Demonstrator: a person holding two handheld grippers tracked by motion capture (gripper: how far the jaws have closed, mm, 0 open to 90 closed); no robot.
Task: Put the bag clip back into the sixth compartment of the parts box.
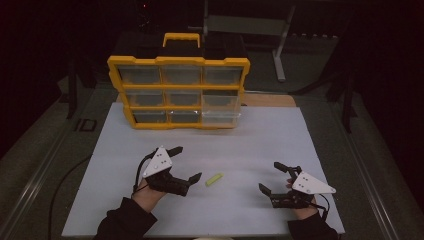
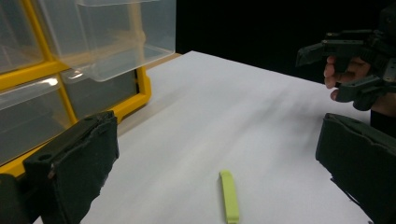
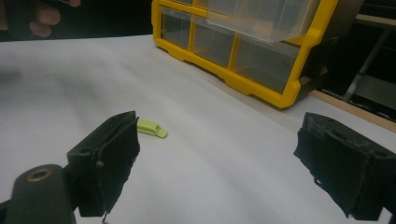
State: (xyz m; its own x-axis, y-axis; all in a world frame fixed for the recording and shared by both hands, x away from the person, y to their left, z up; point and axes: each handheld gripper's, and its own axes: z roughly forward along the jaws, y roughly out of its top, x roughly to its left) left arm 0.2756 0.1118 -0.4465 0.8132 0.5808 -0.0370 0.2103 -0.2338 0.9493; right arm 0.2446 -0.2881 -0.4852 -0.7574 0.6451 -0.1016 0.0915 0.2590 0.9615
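A small yellow-green clip [image 1: 214, 179] lies flat on the white board [image 1: 250, 145], between my two grippers. My left gripper [image 1: 187, 163] stands open just left of it, jaws wide, nothing held. The clip [image 2: 229, 196] lies low between that gripper's black pads [image 2: 79, 163]. My right gripper [image 1: 272, 177] is open too, farther to the right, empty. In the right gripper view the clip [image 3: 152, 128] lies just beyond the left pad [image 3: 112, 154]. A yellow organizer with clear drawers [image 1: 180, 92] stands at the board's far edge; its lower right drawer [image 1: 221, 111] is pulled out.
The organizer [image 2: 56, 79] has a yellow handle [image 1: 181, 39] on top. A strip of wood [image 1: 267, 100] shows behind the board at the right. A metal stand [image 1: 280, 45] rises in the dark background. A cable [image 1: 70, 180] runs along the left of the board.
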